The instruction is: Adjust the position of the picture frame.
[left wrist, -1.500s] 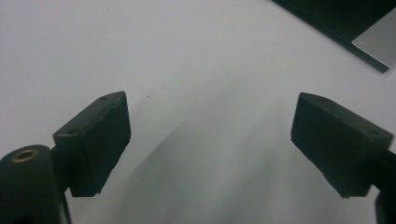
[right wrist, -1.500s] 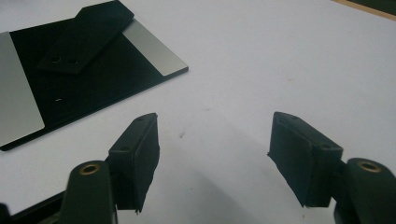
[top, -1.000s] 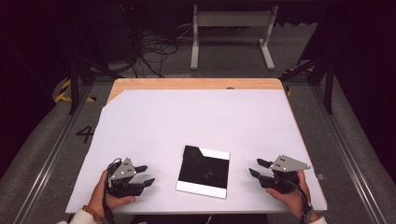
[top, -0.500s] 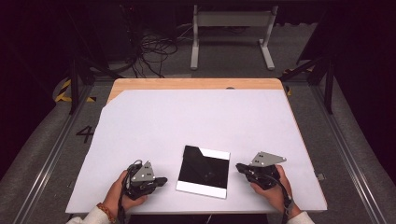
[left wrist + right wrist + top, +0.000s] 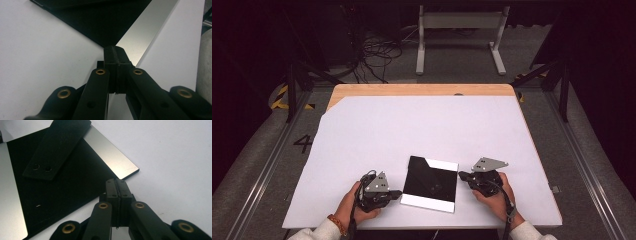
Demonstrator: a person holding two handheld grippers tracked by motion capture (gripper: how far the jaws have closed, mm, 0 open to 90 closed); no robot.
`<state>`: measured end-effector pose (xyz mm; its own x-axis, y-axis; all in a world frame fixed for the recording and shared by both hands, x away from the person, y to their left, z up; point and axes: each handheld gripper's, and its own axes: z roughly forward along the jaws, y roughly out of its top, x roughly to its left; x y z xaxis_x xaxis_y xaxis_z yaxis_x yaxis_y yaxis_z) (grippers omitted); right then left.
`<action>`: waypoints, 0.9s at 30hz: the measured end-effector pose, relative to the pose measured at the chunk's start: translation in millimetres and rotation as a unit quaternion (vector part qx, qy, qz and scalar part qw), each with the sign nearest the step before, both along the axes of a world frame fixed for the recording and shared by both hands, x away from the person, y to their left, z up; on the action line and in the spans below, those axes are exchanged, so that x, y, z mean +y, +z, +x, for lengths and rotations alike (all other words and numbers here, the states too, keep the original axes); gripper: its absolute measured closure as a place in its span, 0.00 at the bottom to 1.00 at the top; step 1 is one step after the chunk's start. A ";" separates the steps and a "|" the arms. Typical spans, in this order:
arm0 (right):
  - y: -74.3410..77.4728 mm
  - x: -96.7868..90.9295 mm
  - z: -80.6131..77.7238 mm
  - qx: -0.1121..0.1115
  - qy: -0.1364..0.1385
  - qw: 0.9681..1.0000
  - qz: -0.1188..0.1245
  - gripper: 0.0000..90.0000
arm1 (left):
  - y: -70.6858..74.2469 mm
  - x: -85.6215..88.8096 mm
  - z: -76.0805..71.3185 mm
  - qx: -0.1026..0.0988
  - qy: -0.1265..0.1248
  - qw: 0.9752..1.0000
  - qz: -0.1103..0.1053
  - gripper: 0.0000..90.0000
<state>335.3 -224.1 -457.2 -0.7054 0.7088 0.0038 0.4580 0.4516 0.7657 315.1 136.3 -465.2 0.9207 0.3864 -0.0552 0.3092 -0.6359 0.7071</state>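
Black folder-looking thing (image 5: 430,183) with silvery strips along two edges is lying flat on the white sheet (image 5: 422,130) that covers the bench (image 5: 422,90), down near the person's edge and a bit skewed. It sits right between the two hands.

Left gripper (image 5: 396,193) is low at the folder's left side, with its tip right at the near-left corner. In the left gripper view (image 5: 115,53) the jaws are pressed together with nothing between them, and the tips sit where the black surface meets the silver strip (image 5: 145,32). Can't say for sure whether they actually touch it.

Right gripper (image 5: 462,176) is just off the folder's right edge, close to the far corner. Its own view (image 5: 116,185) shows the jaws squeezed together too, empty, pointing at the edge of the black part near the silver strip's corner (image 5: 110,157). You can also see a black flap (image 5: 57,147) with two small holes lying across the folder there.

Both hands rest low by the bench's near edge, and the left wrist has a bracelet (image 5: 337,224) on it.
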 end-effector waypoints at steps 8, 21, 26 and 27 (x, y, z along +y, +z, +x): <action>0.2 0.0 0.6 -0.003 0.003 1.000 -0.002 1.00 | 1.7 1.9 -13.9 0.005 -0.032 0.999 0.007 1.00; -2.6 9.2 12.0 0.000 -0.004 1.000 -0.010 1.00 | 1.7 -14.5 -25.8 -0.014 -0.037 0.999 0.019 1.00; -2.7 7.7 15.7 0.009 -0.010 1.000 -0.002 1.00 | 1.7 -18.7 -25.4 -0.027 -0.038 0.999 0.024 1.00; -2.6 8.0 16.0 0.009 -0.010 1.000 -0.003 1.00 | 1.5 -19.1 -25.1 -0.028 -0.039 0.999 0.023 1.00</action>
<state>351.3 -216.1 -459.7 -0.6908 0.7229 0.0124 0.4807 0.4464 0.7547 290.0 117.2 -463.7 0.9492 0.3145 0.0129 0.2185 -0.6880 0.6920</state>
